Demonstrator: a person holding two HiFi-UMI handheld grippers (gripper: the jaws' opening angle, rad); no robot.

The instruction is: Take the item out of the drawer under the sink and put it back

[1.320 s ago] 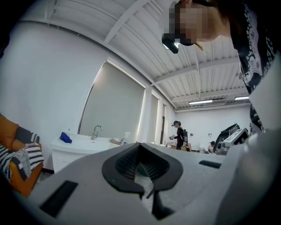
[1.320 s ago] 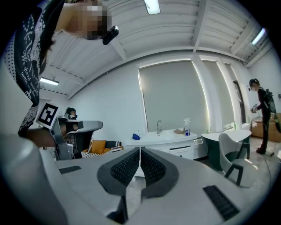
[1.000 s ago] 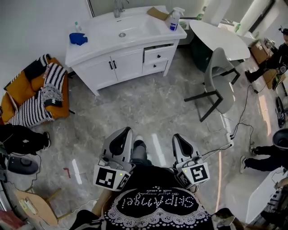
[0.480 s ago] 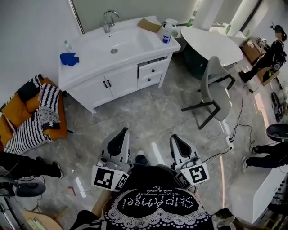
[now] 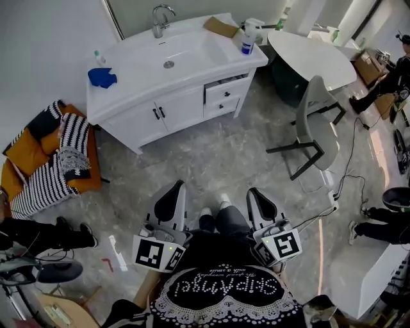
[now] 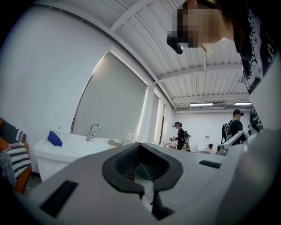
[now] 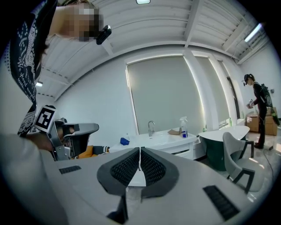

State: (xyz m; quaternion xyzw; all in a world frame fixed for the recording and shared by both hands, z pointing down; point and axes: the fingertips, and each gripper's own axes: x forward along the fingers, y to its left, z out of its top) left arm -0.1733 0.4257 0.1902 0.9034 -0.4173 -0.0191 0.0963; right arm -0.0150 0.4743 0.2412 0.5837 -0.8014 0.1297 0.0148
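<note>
The item cannot be made out. The top drawer [image 5: 225,78] sits at the right end of the white vanity [image 5: 138,118], below the sink [image 5: 189,46], and is a crack open, with a dark slit along its upper edge. Its flat rectangular front has its long axis along the cabinet face and looks out over the floor [image 5: 211,160] toward the person. A second drawer [image 5: 221,96] is shut just beneath it, and both have small dark pulls. The vanity top is smooth and glossy, with a curved chrome tap [image 5: 160,18], a crumpled blue cloth [image 5: 102,77] at its left end and a spray bottle [image 5: 247,37] at its right. The floor is polished grey marble. Both grippers are close to the person's body, well apart from the vanity and pointing toward it. The left gripper [image 5: 177,186] [image 6: 140,158] has its ribbed black pads slightly parted, with nothing between them. The right gripper [image 5: 254,192] [image 7: 139,154] has its pads pressed together along a thin seam and is empty.
</note>
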